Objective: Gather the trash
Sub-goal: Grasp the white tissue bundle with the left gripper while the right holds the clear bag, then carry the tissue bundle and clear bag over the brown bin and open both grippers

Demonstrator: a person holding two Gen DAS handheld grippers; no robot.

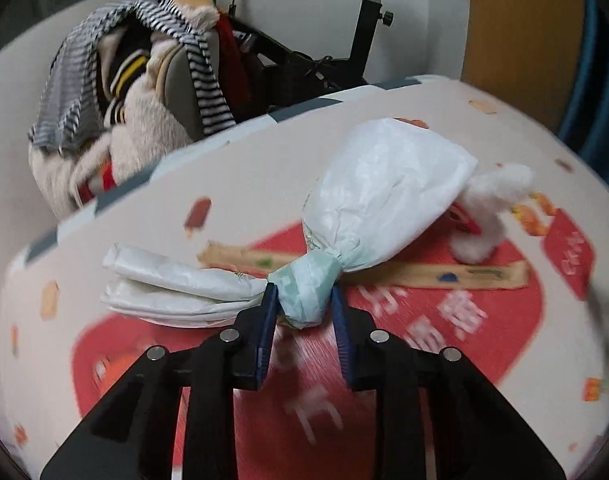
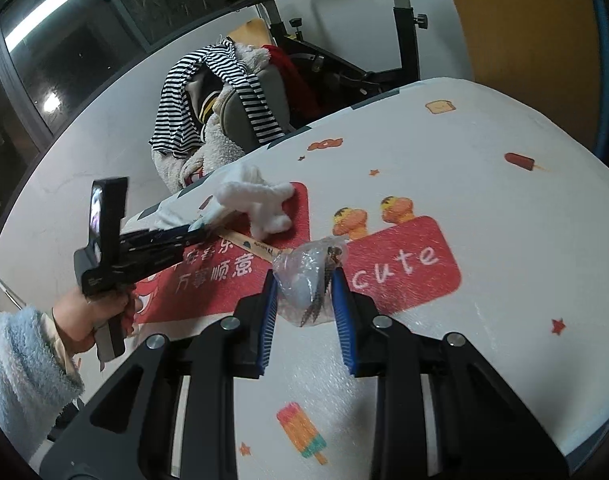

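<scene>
**Both tongs clamped on trash, nowhere yet to drop it**

The left tongs (image 1: 302, 300) are clenched on the twisted neck of a white plastic bag (image 1: 388, 192). Gripping the pinched waist makes sense: it is the narrowest, firmest part, so the blue pads close around it while the swollen end bulges ahead and to the right of the tips and the flat, folded tail trails off to their left. The bag looks stuffed, but its skin is opaque and what is inside cannot be told. Whether it is lifted or lying on the patterned surface (image 1: 232, 176) is also unclear.

Just beyond these tongs, under the bag, lies a long paper chopstick sleeve (image 1: 444, 276); further ahead to the right sits a wad of white cotton (image 1: 492, 208). Both look like trash not yet gathered.

The right tongs (image 2: 304, 284) are closed on a small clear plastic packet (image 2: 304, 280), caught sideways between the pads. This one shows its contents: a few dark screws and something pale blue. In this view the left tongs, with the person's hand (image 2: 92, 316) on the handle, reach in from the left toward the cotton.

No bin or sack for collection shows in either view, so my guess is that both loads must be carried out of frame.
</scene>
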